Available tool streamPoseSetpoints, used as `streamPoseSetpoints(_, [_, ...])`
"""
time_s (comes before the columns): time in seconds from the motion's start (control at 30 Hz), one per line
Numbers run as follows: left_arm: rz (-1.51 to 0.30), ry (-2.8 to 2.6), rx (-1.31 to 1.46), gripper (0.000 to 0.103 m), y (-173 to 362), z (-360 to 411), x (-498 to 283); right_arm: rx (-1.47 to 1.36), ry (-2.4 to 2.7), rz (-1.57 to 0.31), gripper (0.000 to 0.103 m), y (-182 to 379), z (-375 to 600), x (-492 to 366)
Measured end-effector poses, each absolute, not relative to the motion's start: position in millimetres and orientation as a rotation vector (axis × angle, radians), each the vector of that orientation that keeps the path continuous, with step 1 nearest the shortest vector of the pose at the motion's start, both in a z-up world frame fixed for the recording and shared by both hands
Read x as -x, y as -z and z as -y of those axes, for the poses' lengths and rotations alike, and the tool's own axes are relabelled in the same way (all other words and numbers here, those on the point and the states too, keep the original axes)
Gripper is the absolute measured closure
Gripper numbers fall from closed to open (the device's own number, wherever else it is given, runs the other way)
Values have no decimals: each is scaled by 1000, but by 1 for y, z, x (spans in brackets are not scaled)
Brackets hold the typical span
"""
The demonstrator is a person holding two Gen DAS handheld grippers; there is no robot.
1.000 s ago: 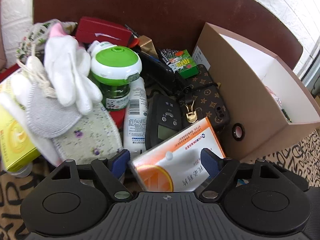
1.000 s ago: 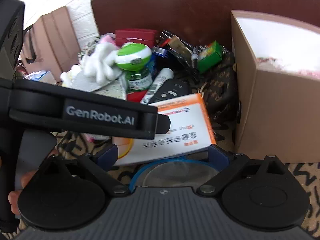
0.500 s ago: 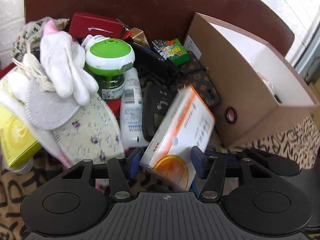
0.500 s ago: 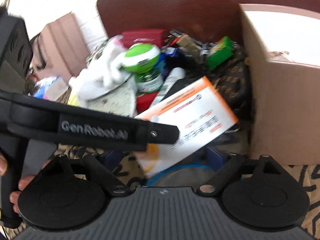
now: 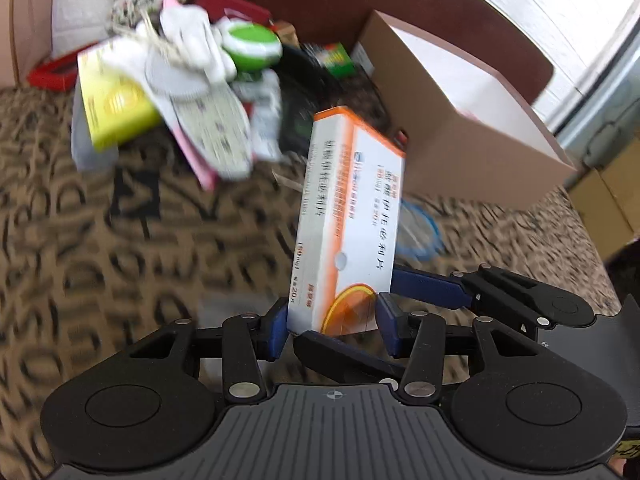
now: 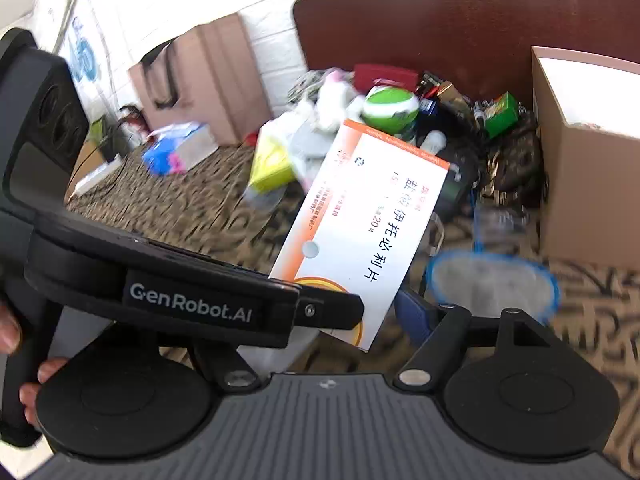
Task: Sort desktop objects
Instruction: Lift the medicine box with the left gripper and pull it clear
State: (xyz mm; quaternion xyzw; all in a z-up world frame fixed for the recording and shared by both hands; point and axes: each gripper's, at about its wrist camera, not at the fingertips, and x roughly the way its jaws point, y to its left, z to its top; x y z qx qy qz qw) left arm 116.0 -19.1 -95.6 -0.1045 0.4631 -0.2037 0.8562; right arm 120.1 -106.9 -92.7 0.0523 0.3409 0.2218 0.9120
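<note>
An orange-and-white medicine box point(image 5: 352, 208) stands nearly upright in my left gripper point(image 5: 332, 320), whose blue pads press its lower end from both sides. It is lifted clear of the patterned cloth, in front of the pile. In the right wrist view the same medicine box point(image 6: 368, 224) tilts across the middle, with the left gripper's black housing point(image 6: 192, 304) crossing in front. My right gripper point(image 6: 336, 340) sits just below and right of the box, its jaws closing. One blue finger point(image 6: 416, 316) shows beside the box's lower corner without touching it; the other finger is hidden.
An open cardboard box point(image 5: 472, 136) stands at the right. The pile behind holds a green-capped bottle point(image 5: 252, 42), a yellow box point(image 5: 112, 108), white gloves and dark cases. A blue-rimmed clear lid point(image 6: 492, 284) lies on the patterned cloth point(image 5: 100, 240). A hand point(image 6: 8, 332) grips the left tool.
My left gripper closed on the medicine box, tipped it upright and pulled it back out of the pile. The right gripper narrowed and moved along beneath it.
</note>
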Motion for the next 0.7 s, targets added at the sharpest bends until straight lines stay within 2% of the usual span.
streamPoseSetpoints(0.2, [-996, 483, 254, 52, 97, 27, -68, -105, -422, -739, 23, 87, 111, -63])
streamPoseSetpoints(0.23, [-1000, 496, 252, 40, 99, 29, -62, -100, -424, -748, 22, 86, 112, -55])
streamPoseSetpoints(0.3, [-1001, 491, 231, 34, 104, 31, -54, -103, -430, -769, 21, 89, 114, -41])
streamPoseSetpoints(0.33, [-1007, 473, 211, 25, 107, 34, -52, -111, -428, -776, 21, 93, 116, -36])
streamPoseSetpoints(0.37, [-1008, 456, 189, 22, 108, 35, -48, -117, -419, -778, 18, 97, 117, -33])
streamPoseSetpoints(0.57, [-989, 458, 172, 20, 113, 40, -61, -85, -377, -799, 15, 113, 114, -29])
streamPoseSetpoints(0.7, [-994, 465, 140, 23, 119, 47, -72, -79, -380, -781, 15, 115, 114, -28])
